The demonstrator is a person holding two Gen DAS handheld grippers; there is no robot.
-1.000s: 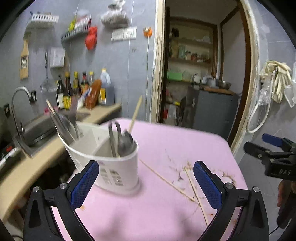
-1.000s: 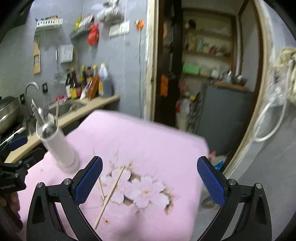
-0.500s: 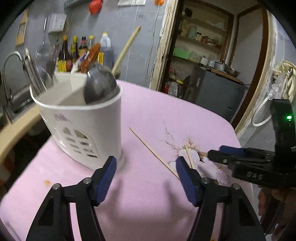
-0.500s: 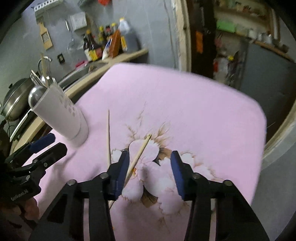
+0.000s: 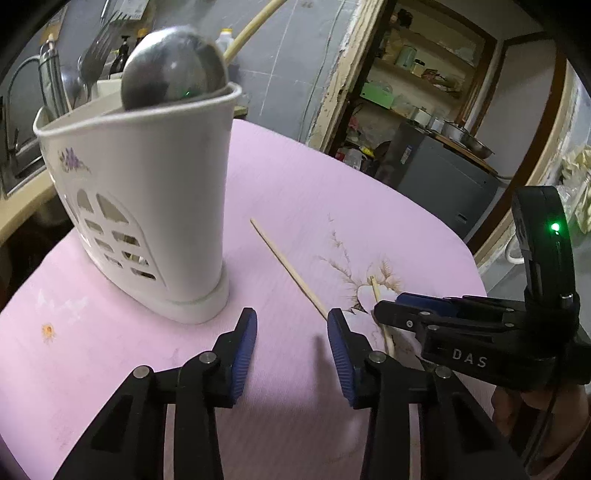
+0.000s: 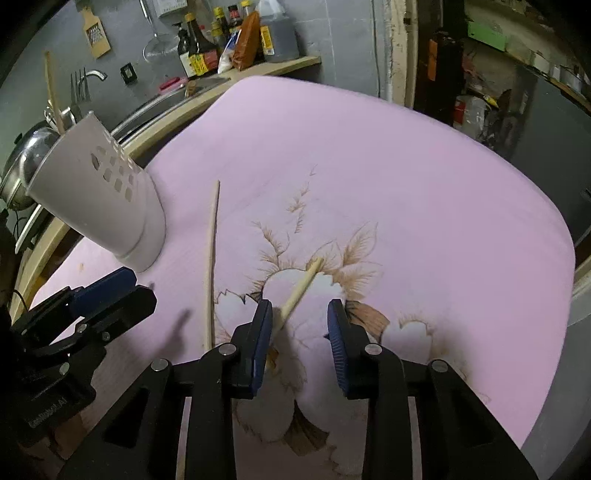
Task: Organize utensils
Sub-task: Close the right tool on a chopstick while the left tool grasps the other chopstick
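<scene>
The left gripper [image 5: 291, 343] sits low in the centre of its own view, blue pads parted by a modest gap with nothing between them, hovering just above the pink tablecloth [image 5: 332, 192]. In that view the right gripper [image 5: 391, 314] enters from the right edge, lying nearly level, with "DAS" in pale letters on its black body and a green light glowing on the upright unit above.

In the right wrist view, the right gripper [image 6: 300, 325] is partly open — its fingers straddle the near end of a chopstick [image 6: 301, 286] that lies slanting across the white flower print; the stick runs close along the left pad [image 6: 263, 332], but the pads are not pressed on it. A second chopstick [image 6: 211, 258] lies just left of it, running up the frame towards the utensil holder [image 6: 96, 195].

The white utensil holder [image 5: 147, 206], with a small purple flower motif, stands at the upper left of the left wrist view and holds a spoon [image 5: 173, 74], a fork [image 5: 98, 55] and one upright chopstick [image 5: 251, 26].
</scene>
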